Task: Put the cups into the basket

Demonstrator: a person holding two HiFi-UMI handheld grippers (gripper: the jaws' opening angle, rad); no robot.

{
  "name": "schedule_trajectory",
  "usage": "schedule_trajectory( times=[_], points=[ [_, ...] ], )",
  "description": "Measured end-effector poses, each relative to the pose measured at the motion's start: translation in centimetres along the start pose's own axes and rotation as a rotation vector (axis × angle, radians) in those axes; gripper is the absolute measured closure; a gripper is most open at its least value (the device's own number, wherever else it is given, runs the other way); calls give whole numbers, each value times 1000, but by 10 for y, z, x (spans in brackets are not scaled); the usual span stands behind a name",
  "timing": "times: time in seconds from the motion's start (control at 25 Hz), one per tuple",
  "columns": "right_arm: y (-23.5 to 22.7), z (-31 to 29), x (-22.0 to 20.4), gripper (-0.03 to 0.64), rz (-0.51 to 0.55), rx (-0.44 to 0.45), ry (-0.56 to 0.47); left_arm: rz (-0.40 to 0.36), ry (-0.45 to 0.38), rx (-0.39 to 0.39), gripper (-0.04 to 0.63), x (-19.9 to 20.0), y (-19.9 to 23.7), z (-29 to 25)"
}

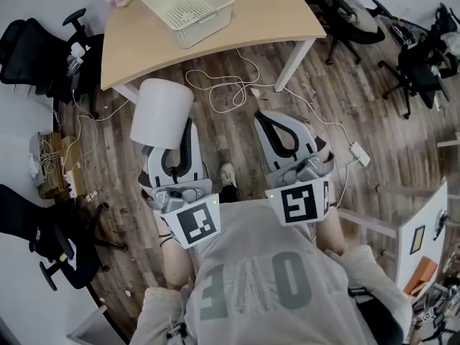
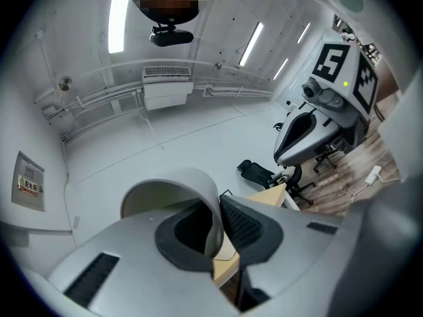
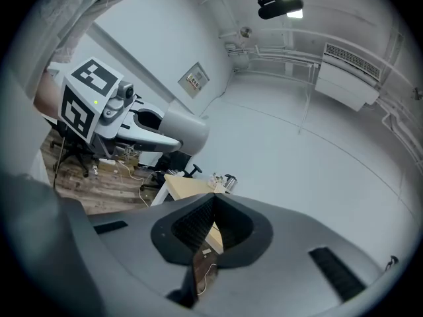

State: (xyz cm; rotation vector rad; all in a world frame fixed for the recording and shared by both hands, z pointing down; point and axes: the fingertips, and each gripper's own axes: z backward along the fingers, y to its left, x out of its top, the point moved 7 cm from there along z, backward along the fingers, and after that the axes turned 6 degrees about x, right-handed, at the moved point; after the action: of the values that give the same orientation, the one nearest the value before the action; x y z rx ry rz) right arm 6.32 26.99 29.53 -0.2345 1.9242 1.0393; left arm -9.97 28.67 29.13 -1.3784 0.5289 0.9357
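Overhead, a white cup (image 1: 161,113) is seen clamped by its wall in the left gripper (image 1: 175,136). It is held above the floor, well short of the basket (image 1: 188,9) on the table (image 1: 287,20), presumably ready to be carried there. The right gripper (image 1: 286,134) is closed on nothing. Pale characters on the shirt (image 1: 251,279) cannot be read with certainty.

From the left gripper view, one jaw is set inside the cup (image 2: 173,185) and one outside. A wall notice (image 2: 29,185) is too small to read.

From the right gripper view, the jaws are seen pressed together, empty.
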Motion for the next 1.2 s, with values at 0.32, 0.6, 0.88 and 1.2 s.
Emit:
schedule_trajectory(
  times=[0.32, 0.6, 0.88, 1.2],
  points=[
    [-6, -72, 9, 618, 36, 18, 50, 39, 15, -10, 554, -44, 41, -53],
    [-1, -94, 9, 618, 63, 72, 94, 82, 40, -34, 554, -64, 48, -70],
    [-23, -124, 6, 618, 81, 72, 86, 99, 24, 25, 554, -71, 61, -92],
    [-65, -191, -4, 618, 91, 97, 25, 98, 48, 16, 554, -92, 72, -159]
  ],
)
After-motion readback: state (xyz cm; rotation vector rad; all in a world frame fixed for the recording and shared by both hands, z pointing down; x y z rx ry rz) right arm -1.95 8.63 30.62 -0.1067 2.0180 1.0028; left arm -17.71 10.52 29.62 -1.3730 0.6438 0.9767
